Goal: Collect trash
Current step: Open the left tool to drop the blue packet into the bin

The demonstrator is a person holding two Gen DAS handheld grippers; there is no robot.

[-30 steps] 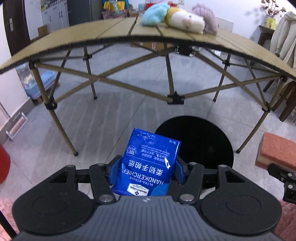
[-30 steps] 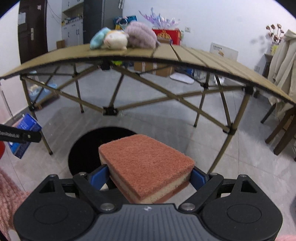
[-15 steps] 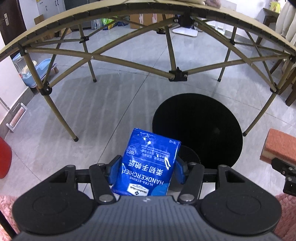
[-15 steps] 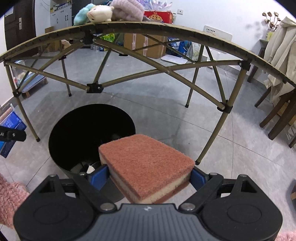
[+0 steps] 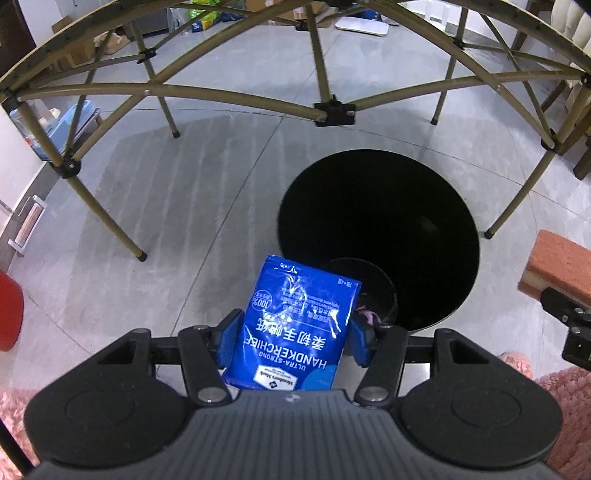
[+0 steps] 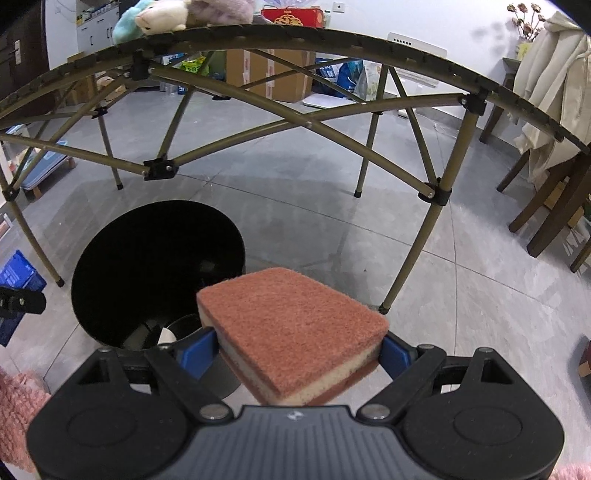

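Note:
My left gripper (image 5: pixel 295 341) is shut on a blue handkerchief tissue pack (image 5: pixel 295 325), held just short of the near left rim of a round black trash bin (image 5: pixel 380 236) on the floor. My right gripper (image 6: pixel 297 349) is shut on a reddish scouring sponge (image 6: pixel 291 325) with a pale middle layer, to the right of the same trash bin (image 6: pixel 155 266). The sponge (image 5: pixel 561 266) and the right gripper show at the right edge of the left wrist view. The tissue pack (image 6: pixel 16 275) shows at the left edge of the right wrist view. Some pale scraps lie deep in the bin.
A folding table (image 6: pixel 258 33) with olive legs (image 6: pixel 424 236) and cross braces (image 5: pixel 332 110) stands over and behind the bin. Plush toys (image 6: pixel 177 18) lie on its top. Wooden chairs (image 6: pixel 546 206) with a draped coat stand at the right; boxes and bags sit at the back.
Both grippers have sunk and tipped downward toward the bin, which now looms larger and nearer in both views. The table top has slid up and out of the left wrist view. Both grips are unchanged.

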